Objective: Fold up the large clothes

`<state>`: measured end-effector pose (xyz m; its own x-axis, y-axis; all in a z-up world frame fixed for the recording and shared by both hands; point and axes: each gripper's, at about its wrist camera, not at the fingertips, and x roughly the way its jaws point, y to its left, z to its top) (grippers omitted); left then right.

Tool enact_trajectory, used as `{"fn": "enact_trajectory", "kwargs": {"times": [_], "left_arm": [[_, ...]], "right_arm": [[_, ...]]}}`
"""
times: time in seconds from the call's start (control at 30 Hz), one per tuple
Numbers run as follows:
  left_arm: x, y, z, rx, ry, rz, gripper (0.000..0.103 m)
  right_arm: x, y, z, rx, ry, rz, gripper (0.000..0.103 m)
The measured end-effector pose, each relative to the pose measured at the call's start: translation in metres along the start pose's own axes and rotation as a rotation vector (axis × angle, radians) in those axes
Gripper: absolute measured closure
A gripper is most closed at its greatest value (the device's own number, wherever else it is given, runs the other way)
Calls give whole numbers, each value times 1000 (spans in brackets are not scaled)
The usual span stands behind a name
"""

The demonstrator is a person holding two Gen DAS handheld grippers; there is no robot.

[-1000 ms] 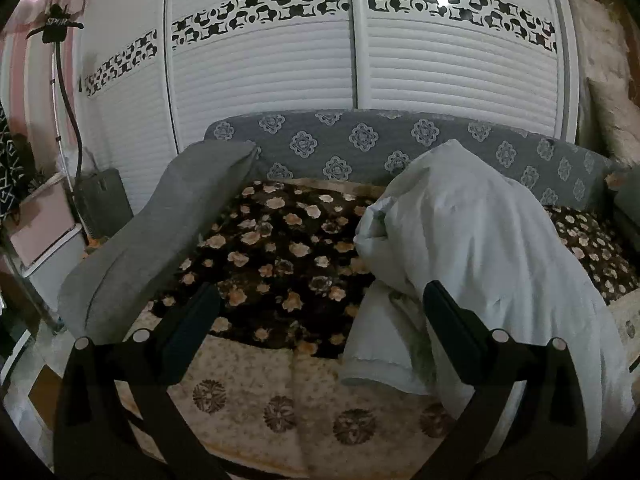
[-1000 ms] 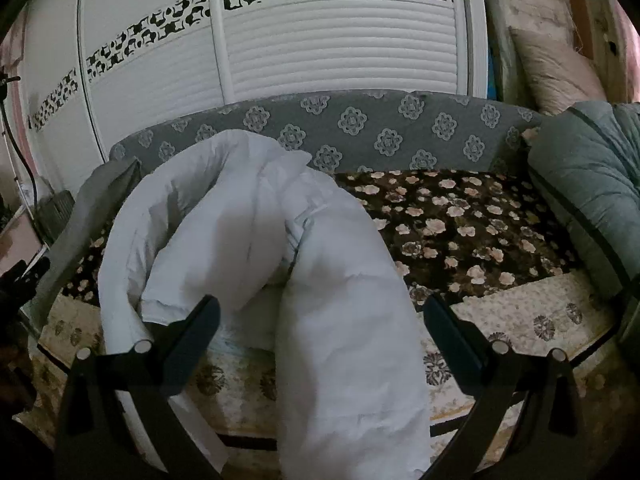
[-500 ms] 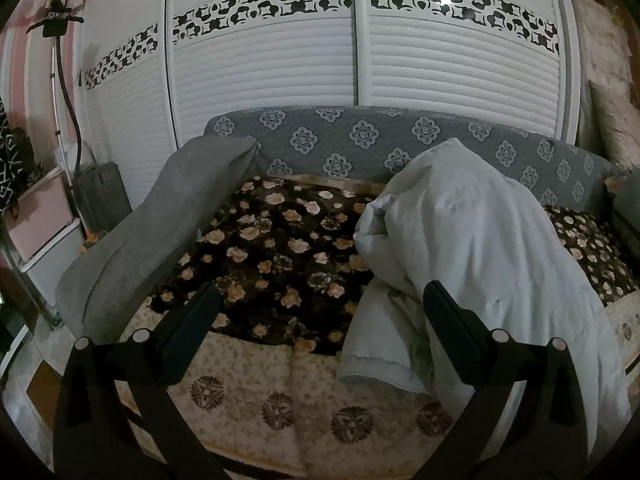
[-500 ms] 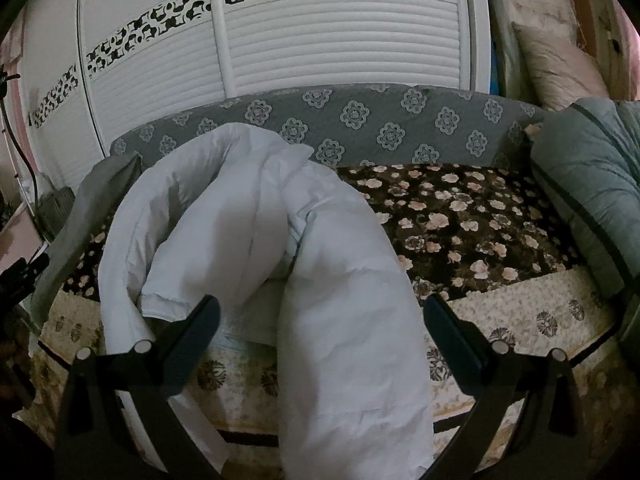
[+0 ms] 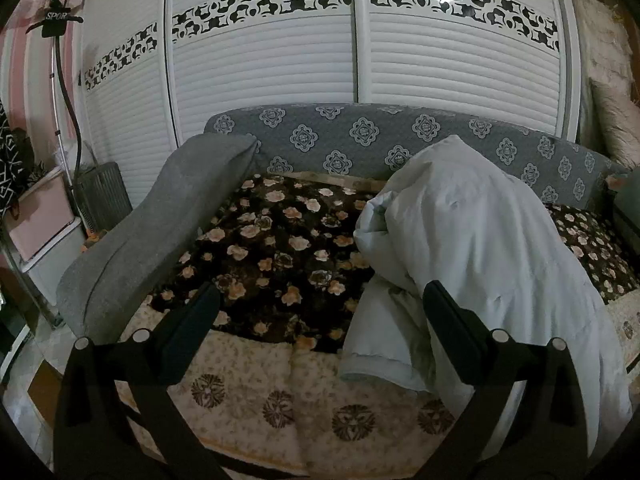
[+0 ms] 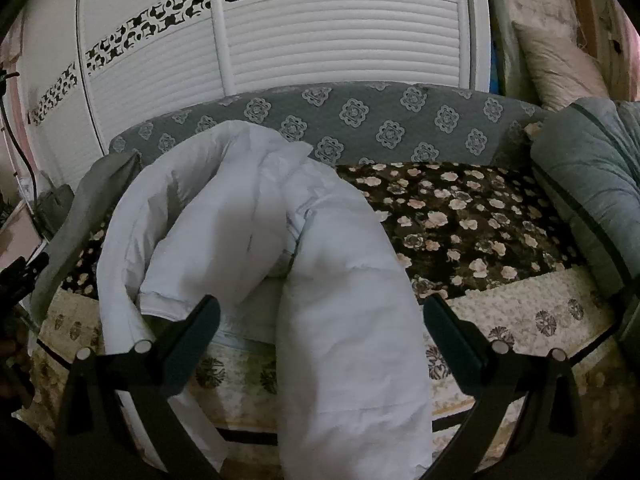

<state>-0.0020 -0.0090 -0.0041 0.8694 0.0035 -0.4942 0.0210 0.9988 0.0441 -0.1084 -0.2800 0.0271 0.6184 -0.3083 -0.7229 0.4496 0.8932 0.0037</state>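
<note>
A large white padded garment [image 5: 472,236] lies crumpled on the sofa bed, right of centre in the left wrist view. In the right wrist view it [image 6: 248,216] fills the left and centre, and part of it hangs over the front edge. My left gripper [image 5: 320,312] is open and empty, held back from the bed over the floral blanket [image 5: 280,248]. My right gripper [image 6: 320,316] is open and empty, with the hanging part of the garment between its fingers but apart from them.
The sofa bed has a grey patterned backrest [image 5: 360,136] and a beige front edge [image 5: 256,384]. A grey bolster [image 5: 152,236] lies at the left end and a grey-green cushion [image 6: 592,192] at the right. White slatted wardrobe doors [image 5: 272,80] stand behind.
Both views have shifted only slightly; the bed and garment sit a touch lower and nearer in frame. The garment has not moved and both grippers stay open.
</note>
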Motion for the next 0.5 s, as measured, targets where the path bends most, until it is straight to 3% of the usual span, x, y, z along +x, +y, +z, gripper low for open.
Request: {"fn": "enact_trajectory", "kwargs": {"times": [0.5], "left_arm": [[-1,0,0,6,1,0,3]], "right_arm": [[-3,-8,4,37,0,24,2]]}}
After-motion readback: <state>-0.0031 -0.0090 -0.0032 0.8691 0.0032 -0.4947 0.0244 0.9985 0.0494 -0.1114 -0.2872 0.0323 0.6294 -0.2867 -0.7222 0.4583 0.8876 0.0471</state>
